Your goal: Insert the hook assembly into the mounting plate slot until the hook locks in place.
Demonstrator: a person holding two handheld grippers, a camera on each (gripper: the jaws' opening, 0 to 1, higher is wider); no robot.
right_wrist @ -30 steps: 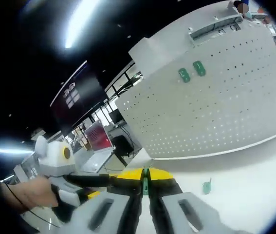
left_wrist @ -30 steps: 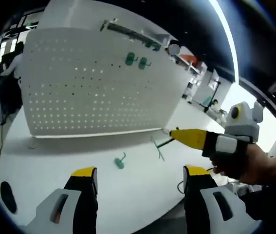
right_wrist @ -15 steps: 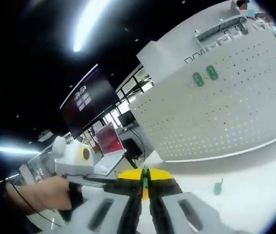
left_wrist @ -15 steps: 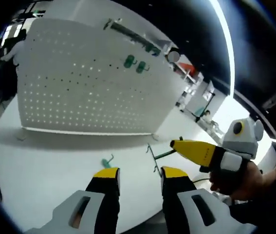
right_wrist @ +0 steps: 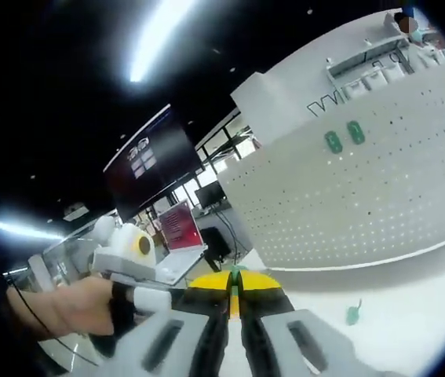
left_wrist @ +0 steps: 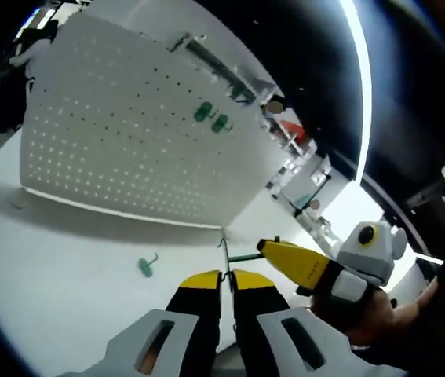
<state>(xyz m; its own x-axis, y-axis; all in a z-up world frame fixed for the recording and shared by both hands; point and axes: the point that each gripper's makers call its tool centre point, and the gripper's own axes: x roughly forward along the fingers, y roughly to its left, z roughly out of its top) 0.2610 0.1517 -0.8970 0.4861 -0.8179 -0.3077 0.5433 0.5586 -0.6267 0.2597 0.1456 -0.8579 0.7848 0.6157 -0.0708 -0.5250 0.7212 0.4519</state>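
Note:
The white pegboard mounting plate (left_wrist: 128,149) stands upright on the table, with two green hooks (left_wrist: 211,118) mounted high on it. These are the same plate (right_wrist: 363,204) and hooks (right_wrist: 344,137) as in the right gripper view. My right gripper (left_wrist: 263,247) comes in from the right, shut on the green shank of the hook assembly (left_wrist: 242,257). My left gripper (left_wrist: 224,276) has its jaws closed on the assembly's thin wire end. In the right gripper view, my right gripper (right_wrist: 235,281) pinches a green sliver, and the left gripper (right_wrist: 140,271) sits to its left in a hand.
A loose green hook (left_wrist: 147,267) lies on the white table (left_wrist: 65,259) in front of the plate; it is the loose hook (right_wrist: 353,314) in the right gripper view. Shelving, desks and a dark screen (right_wrist: 151,165) stand behind. The table edge runs near the jaws.
My left gripper's jaws went from wide open to closed on the wire end of the hook assembly. Both views tilted upward slightly; the right gripper stayed shut on the green part.

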